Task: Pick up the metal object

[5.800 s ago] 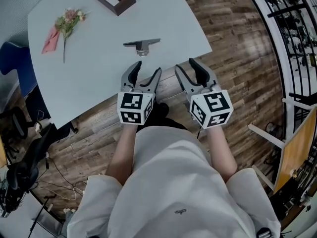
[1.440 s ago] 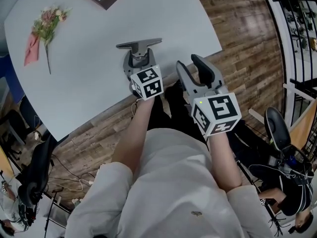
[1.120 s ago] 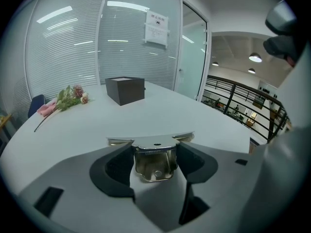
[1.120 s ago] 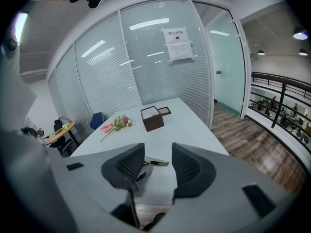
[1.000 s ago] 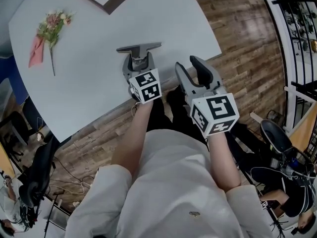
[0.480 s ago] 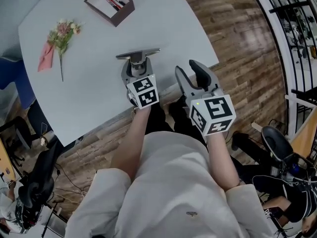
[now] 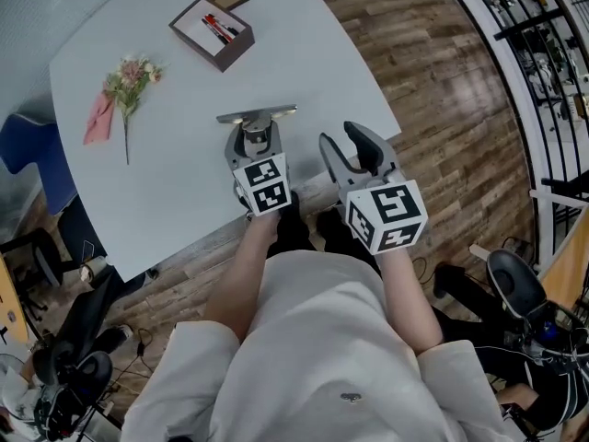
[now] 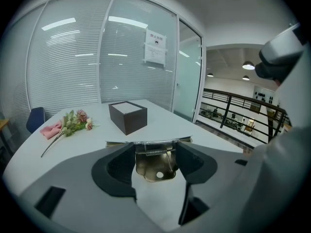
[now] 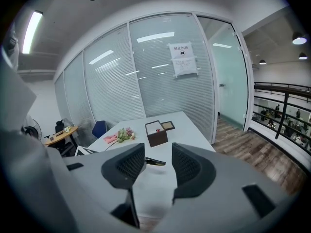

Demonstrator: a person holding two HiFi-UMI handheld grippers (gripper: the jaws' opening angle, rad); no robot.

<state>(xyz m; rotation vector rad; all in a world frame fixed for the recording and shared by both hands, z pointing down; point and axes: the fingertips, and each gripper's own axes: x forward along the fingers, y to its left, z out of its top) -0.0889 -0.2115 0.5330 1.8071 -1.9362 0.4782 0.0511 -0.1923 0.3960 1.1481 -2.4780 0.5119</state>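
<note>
The left gripper [image 7: 255,145] had clamped onto the metal object [image 7: 258,115], earlier loose on the tabletop [image 7: 184,164], and lifted it just clear by the near edge; the pick-up looked nearly done; the right gripper [image 7: 342,141] hung open, empty.

The left gripper [image 7: 256,141] — earlier empty at the edge of the table [image 7: 175,182] — now reaches in over the tabletop, its pads clamped on the metal object [image 7: 258,115], which before lay free ahead.
</note>
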